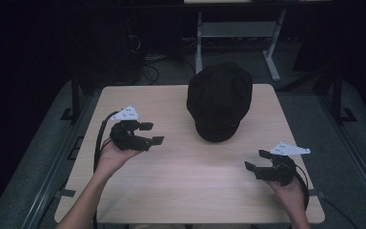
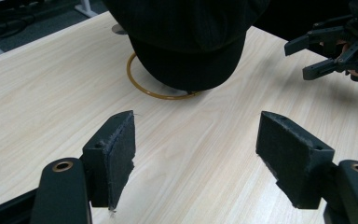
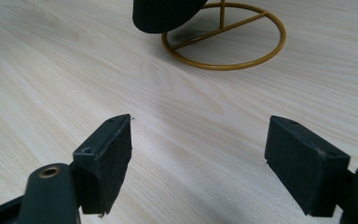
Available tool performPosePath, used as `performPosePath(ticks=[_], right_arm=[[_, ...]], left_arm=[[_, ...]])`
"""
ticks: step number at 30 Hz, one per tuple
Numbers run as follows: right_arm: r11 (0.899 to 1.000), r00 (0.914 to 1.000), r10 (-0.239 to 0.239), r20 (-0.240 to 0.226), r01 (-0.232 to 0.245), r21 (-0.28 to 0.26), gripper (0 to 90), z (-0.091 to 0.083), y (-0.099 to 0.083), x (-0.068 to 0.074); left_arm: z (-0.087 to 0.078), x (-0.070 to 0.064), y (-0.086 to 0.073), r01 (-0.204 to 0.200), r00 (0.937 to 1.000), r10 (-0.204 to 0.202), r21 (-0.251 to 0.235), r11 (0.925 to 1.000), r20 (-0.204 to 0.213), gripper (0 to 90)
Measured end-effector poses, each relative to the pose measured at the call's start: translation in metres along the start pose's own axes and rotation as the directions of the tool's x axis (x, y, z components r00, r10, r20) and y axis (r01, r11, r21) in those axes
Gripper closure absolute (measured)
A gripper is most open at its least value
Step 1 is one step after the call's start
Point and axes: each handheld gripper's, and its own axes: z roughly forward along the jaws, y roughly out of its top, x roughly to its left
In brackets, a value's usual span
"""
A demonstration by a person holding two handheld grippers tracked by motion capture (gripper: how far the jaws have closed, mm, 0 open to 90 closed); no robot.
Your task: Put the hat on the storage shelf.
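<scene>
- Black cap (image 1: 219, 100) sits on a gold wire stand (image 3: 223, 39) at the far middle of the pale wood bench (image 1: 181, 186), its brim toward the person.
- Left claw (image 1: 145, 133), held above the bench's left side, has its jaws spread wide, gripping nothing.
- Right claw (image 1: 257, 160), well apart at the near right, is likewise agape and empty.

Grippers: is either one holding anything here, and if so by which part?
Nothing is held. The left gripper and right gripper are both open over bare table, apart from the black cap on its gold stand.
</scene>
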Motion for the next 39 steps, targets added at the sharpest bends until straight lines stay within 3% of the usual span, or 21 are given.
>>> performPosePath(ticks=[24, 39], right_arm=[[1.0, 1.0, 0.001, 0.006, -0.001, 0.007, 22.6, -0.001, -0.001, 0.0], [1.0, 1.0, 0.002, 0.002, -0.002, 0.011, 22.6, -0.001, -0.002, 0.0]], left_arm=[[-0.004, 0.004, -0.041, 0.051, 0.9985, -0.051, -0.02, 0.9985, -0.021, 27.7], [-0.003, 0.004, -0.064, 0.043, 0.9971, -0.043, 0.01, 0.999, -0.063, 27.4]])
